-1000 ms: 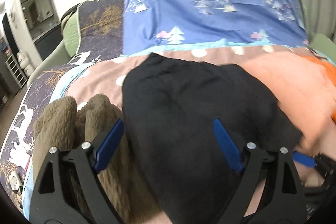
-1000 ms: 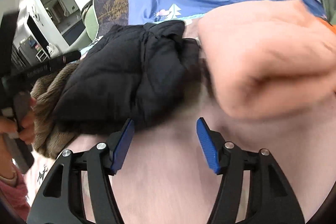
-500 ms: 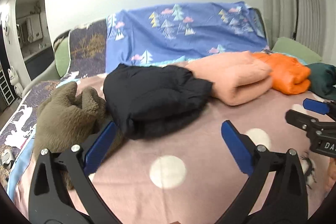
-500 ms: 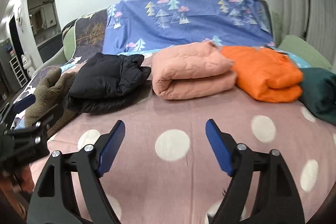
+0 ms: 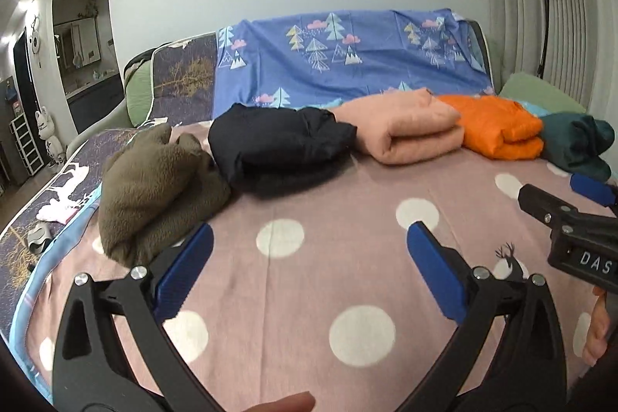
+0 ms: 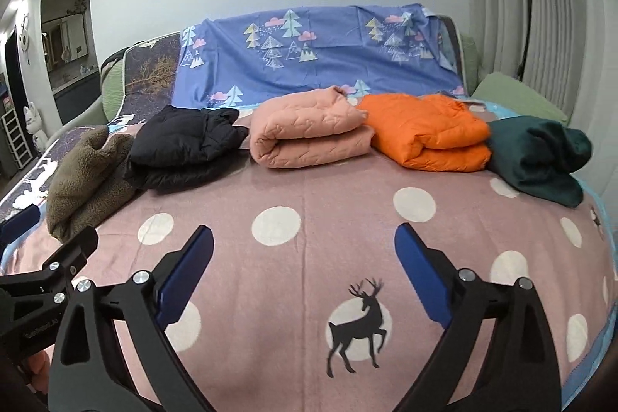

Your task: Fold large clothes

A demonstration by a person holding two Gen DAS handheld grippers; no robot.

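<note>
5 folded garments lie in a row along the far part of the pink polka-dot blanket [image 6: 309,211], in front of the blue tree-print sheet [image 6: 320,64]. Furthest left on the blanket, the olive-brown fleece [image 6: 89,176] sits as a lumpy, loosely folded heap at the blanket's left edge. The black puffer jacket [image 6: 185,145] touches its right side, folded in 2 layers. Just right of it the peach quilted garment [image 6: 309,134] is folded into a thick roll, its rounded fold facing left. The orange puffer jacket [image 6: 428,134] presses against the peach one, folded double. The dark green garment [image 6: 540,157] lies at the blanket's right edge, touching the orange jacket, bunched rather than flat.
</note>
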